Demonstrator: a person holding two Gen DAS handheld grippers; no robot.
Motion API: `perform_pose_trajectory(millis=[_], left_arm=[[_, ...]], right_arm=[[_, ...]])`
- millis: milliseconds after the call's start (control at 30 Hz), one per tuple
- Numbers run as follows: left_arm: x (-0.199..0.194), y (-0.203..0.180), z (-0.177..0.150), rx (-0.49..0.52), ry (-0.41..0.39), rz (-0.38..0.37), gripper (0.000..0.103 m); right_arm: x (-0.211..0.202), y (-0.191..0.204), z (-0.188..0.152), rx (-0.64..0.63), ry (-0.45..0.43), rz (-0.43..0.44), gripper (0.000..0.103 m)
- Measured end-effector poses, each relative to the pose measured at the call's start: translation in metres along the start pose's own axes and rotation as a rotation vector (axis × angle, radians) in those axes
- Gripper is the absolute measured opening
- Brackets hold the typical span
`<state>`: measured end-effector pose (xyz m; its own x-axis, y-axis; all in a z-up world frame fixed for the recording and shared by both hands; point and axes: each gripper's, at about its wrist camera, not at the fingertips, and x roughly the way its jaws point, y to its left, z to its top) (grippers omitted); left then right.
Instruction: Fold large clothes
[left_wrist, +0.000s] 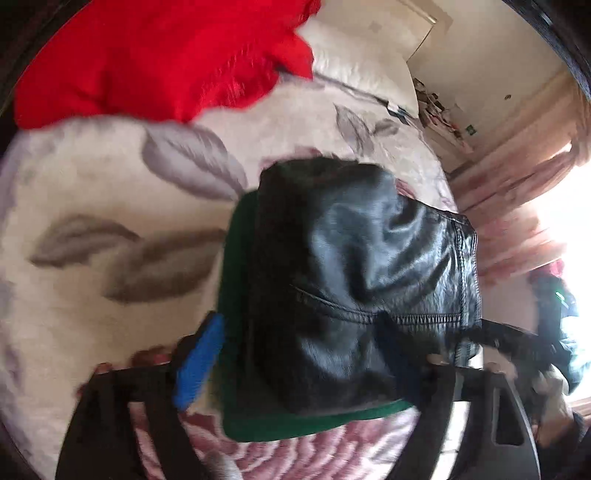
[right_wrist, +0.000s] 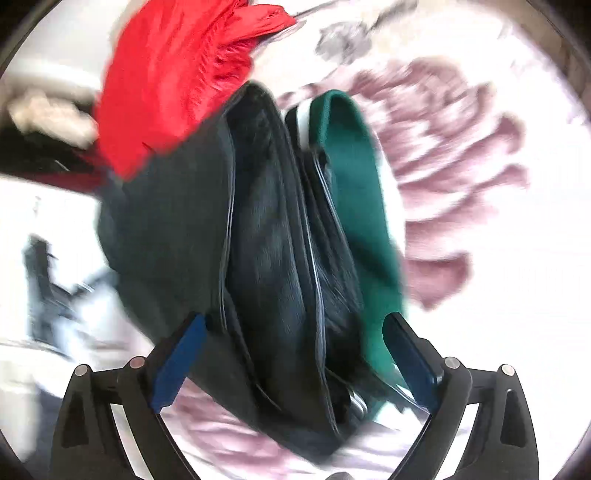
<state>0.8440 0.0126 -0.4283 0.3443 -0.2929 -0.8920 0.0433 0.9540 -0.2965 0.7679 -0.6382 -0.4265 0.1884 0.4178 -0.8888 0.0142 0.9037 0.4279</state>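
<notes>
A black leather jacket (left_wrist: 351, 266) with green knit trim (left_wrist: 295, 424) is bunched up between the blue-padded fingers of my left gripper (left_wrist: 306, 354), held above the floral bedspread (left_wrist: 110, 192). In the right wrist view the same jacket (right_wrist: 266, 229) hangs in folds with its green trim (right_wrist: 354, 177) between the pads of my right gripper (right_wrist: 295, 354). Both grippers' jaws stand wide around the thick fabric. Both views are motion-blurred.
A red garment (left_wrist: 159, 55) lies at the far side of the bed, also in the right wrist view (right_wrist: 177, 74). A pillow (left_wrist: 354, 62) is behind it. A cluttered shelf (left_wrist: 439, 110) and a bright window (left_wrist: 569, 206) are to the right.
</notes>
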Motion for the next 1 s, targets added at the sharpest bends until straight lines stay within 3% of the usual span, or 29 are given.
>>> perform_pose_trajectory(millis=[33,67,200,267,367,467,700,1000], left_arm=[[-0.009,-0.006,-0.007,0.012,-0.034,0.03,0.102],[-0.014,-0.01,-0.011,0.022,-0.066,0.071,0.102],[-0.043,-0.033,-0.052,0.068,-0.207,0.246,0.103],[-0.044,-0.037,-0.059,0.063,-0.21,0.286,0.103],[-0.067,-0.056,-0.084,0.078,-0.204,0.327,0.103],[-0.102,-0.075,-0.106,0.1,-0.243,0.319,0.103],[-0.212,-0.12,-0.161,0.112,-0.33,0.307,0.103],[-0.318,-0.148,-0.225,0.131,-0.44,0.336,0.103]], right_arm=[[-0.006,0.011,-0.003,-0.048,-0.039,-0.13,0.1],[-0.019,-0.004,-0.009,-0.066,-0.061,-0.199,0.103],[-0.048,0.018,-0.091,-0.034,-0.188,-0.432,0.103],[-0.077,0.034,-0.125,-0.041,-0.277,-0.546,0.103],[-0.118,0.066,-0.17,-0.036,-0.362,-0.637,0.103],[-0.158,0.094,-0.192,-0.016,-0.399,-0.65,0.103],[-0.271,0.156,-0.281,-0.017,-0.499,-0.684,0.103],[-0.379,0.203,-0.375,-0.045,-0.614,-0.616,0.103]])
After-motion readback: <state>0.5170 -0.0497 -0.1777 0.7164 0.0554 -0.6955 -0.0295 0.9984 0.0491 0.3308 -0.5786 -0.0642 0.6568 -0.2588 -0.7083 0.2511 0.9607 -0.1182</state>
